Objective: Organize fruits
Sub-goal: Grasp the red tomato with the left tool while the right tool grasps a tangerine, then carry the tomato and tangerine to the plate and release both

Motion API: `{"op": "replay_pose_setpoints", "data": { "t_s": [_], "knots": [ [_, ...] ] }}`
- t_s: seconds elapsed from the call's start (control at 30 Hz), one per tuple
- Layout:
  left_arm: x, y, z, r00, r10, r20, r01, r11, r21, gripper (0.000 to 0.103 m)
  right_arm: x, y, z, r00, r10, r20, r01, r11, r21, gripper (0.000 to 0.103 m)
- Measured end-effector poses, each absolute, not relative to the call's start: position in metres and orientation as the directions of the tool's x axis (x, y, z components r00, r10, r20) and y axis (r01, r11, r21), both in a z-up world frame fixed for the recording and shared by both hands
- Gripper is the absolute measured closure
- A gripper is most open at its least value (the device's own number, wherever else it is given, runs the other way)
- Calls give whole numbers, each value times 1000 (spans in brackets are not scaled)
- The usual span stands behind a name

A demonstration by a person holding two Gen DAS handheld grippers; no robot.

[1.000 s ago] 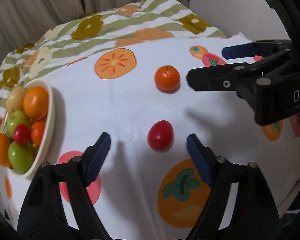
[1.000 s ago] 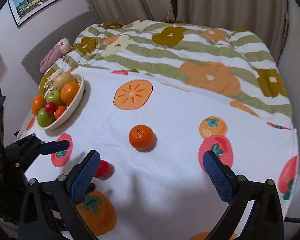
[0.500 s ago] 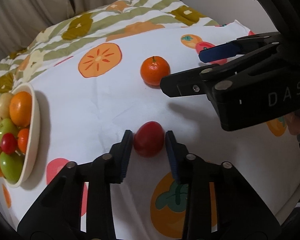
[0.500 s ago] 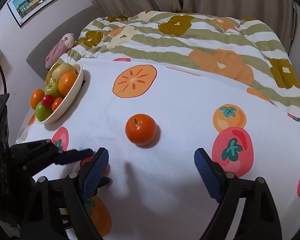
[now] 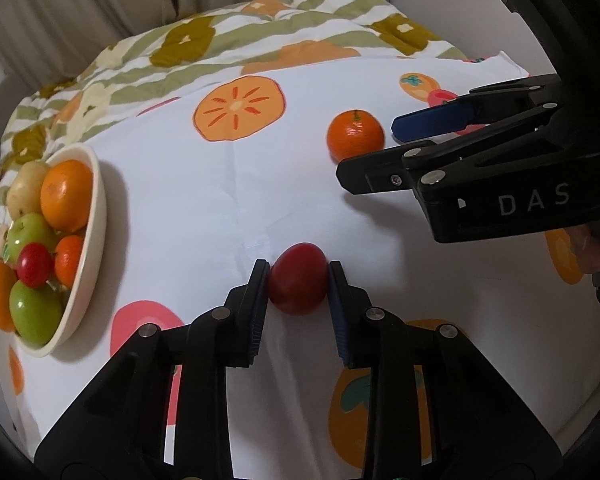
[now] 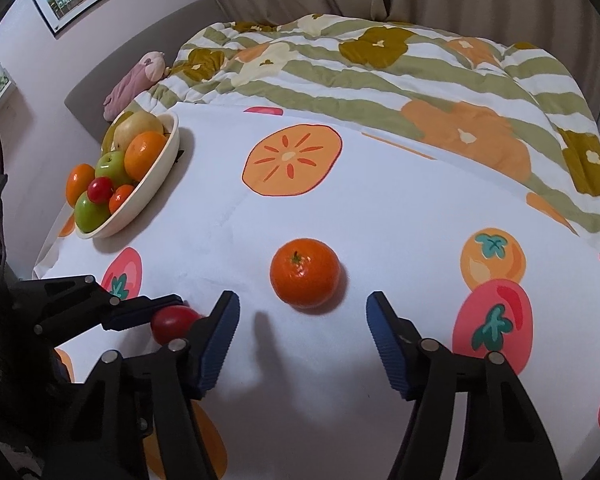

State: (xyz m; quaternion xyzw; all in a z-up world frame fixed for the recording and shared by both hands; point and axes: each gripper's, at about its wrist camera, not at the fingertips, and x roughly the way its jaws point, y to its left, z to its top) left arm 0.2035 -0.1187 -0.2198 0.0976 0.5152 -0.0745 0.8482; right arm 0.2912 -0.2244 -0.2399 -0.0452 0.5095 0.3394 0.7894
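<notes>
My left gripper is shut on a small red fruit that rests on the white fruit-print cloth; the red fruit also shows in the right wrist view. A tangerine lies on the cloth just ahead of my open right gripper, which is empty, its fingers standing wide on either side. The tangerine also shows in the left wrist view. A cream bowl at the left holds several oranges, green apples, a pear and a red fruit.
The bowl also shows in the right wrist view at the far left. A striped flowered quilt lies behind the cloth. A pink soft toy lies by the grey headboard. The cloth's edge drops off at the left and front.
My left gripper moved forward and closed on the red fruit. My right gripper moved closer to the tangerine and stayed open.
</notes>
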Motion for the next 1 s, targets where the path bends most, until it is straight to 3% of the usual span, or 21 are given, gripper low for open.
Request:
{"op": "replay_pose_setpoints", "data": {
  "t_s": [0.3, 0.5, 1.0],
  "knots": [
    [203, -104, -219, 453, 0, -892, 178, 980, 90, 70, 294, -213, -243, 277, 473, -836, -598, 766, 236, 51],
    [200, -98, -219, 453, 8, -892, 157, 984, 89, 70, 294, -207, -243, 296, 446, -845, -611, 768, 191, 67],
    [194, -71, -196, 501, 9, -865, 108, 992, 72, 70, 279, -199, -211, 351, 457, -817, -611, 773, 170, 68]
  ]
}}
